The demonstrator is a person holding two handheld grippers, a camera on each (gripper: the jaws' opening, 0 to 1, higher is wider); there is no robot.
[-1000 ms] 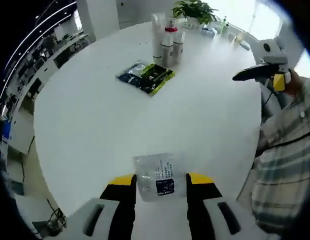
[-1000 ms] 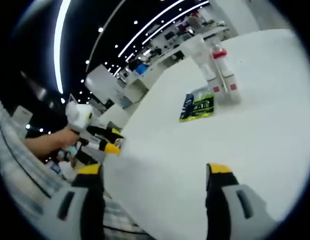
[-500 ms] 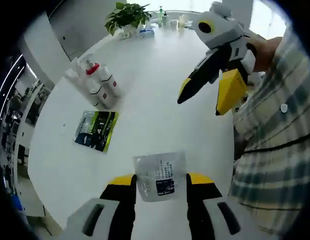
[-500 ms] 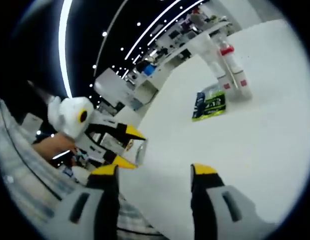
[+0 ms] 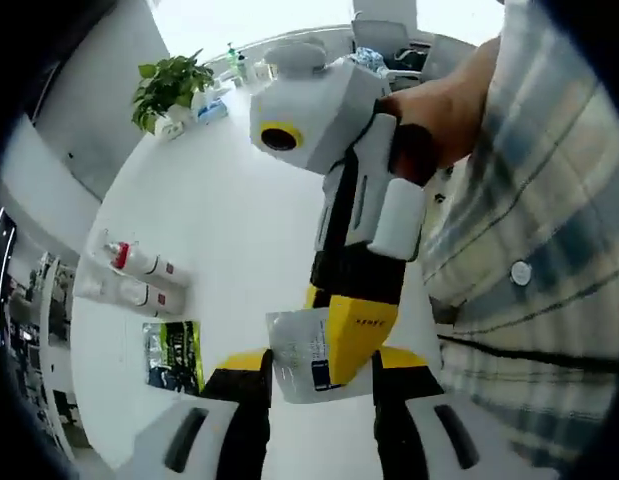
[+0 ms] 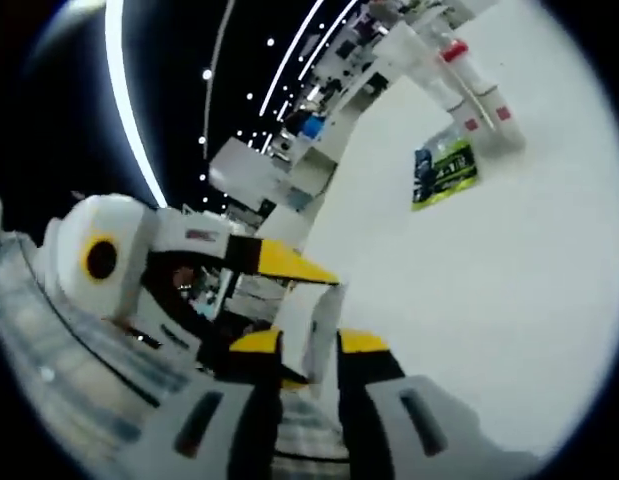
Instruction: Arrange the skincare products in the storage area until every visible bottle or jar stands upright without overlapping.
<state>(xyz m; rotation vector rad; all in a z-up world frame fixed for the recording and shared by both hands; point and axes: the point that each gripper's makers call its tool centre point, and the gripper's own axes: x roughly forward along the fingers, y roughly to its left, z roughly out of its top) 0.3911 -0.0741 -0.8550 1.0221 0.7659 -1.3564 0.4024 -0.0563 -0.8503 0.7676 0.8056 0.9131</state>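
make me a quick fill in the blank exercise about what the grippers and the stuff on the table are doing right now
1. The left gripper holds a clear ____ with a dark label between its jaws.
2. The right gripper closes on that same sachet from ____.
3. The white bottles, one with a ____ cap, stand together on the white table.
4. A flat green and black packet lies ____ the bottles.

Missing words: sachet; above; red; beside
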